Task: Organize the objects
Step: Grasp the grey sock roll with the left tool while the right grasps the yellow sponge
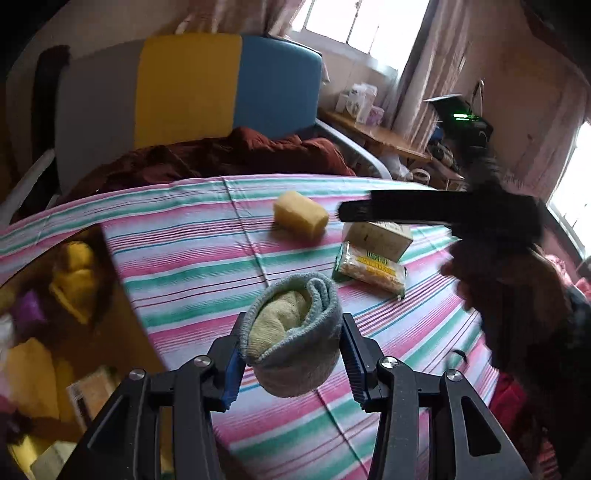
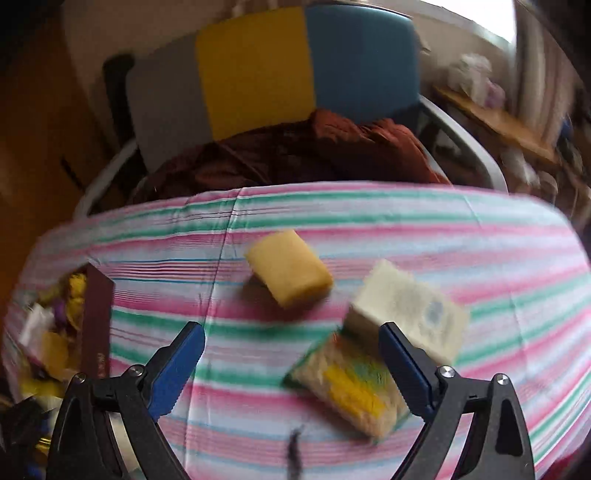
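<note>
Daylight is pouring through the window (image 1: 365, 26) and blowing it out to white; the room is staying dim and warm; fisheye bending is curving every edge; motion blur is smearing the right wrist view and the right gripper (image 1: 436, 212).

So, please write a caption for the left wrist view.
Left gripper holding a rolled sock bundle above the striped cloth, with a yellow sponge beyond.

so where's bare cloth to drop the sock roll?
Left tool grips the sock roll. Free: striped cloth between the box and the sponge, and the near strip below. Crowded: right of centre, sponge, carton and packet.
</note>
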Demonstrator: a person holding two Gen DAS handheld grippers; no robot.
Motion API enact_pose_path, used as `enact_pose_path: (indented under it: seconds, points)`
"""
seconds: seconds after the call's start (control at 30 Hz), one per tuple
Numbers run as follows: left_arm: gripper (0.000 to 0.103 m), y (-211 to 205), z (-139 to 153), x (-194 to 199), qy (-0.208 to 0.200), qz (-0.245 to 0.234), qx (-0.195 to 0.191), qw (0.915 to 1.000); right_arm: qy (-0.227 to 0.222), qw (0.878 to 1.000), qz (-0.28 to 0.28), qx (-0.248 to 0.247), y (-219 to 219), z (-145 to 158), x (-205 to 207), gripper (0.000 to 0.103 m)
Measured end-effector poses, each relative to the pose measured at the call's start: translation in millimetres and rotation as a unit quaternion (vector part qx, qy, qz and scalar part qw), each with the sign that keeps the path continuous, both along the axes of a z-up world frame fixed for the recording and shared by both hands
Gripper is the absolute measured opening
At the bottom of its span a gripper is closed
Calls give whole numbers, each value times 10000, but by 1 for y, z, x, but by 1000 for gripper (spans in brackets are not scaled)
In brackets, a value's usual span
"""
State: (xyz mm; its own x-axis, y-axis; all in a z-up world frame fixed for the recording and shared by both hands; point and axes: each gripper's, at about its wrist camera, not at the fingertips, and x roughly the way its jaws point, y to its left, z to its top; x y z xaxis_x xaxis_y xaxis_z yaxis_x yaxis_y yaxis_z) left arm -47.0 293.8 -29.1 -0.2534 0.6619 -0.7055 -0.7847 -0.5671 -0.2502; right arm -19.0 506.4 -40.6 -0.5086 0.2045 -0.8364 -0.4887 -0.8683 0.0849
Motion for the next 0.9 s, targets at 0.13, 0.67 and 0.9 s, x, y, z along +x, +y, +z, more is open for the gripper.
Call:
enact_pose_path:
  seconds: [0.13,0.67,0.9]
  points:
    - [48,-25,6,-6,-13,236,40,9997,-806,9943,405,566,5,-15,-50,94]
    - [51,-83,19,-35,-146,980,337,9945,-1555,9834,883,322,9,-52,-80,59]
    - [50,-91,18,-35,-138,1030,188,9944,-1302,9859,976,386,-15,-40,-53,58]
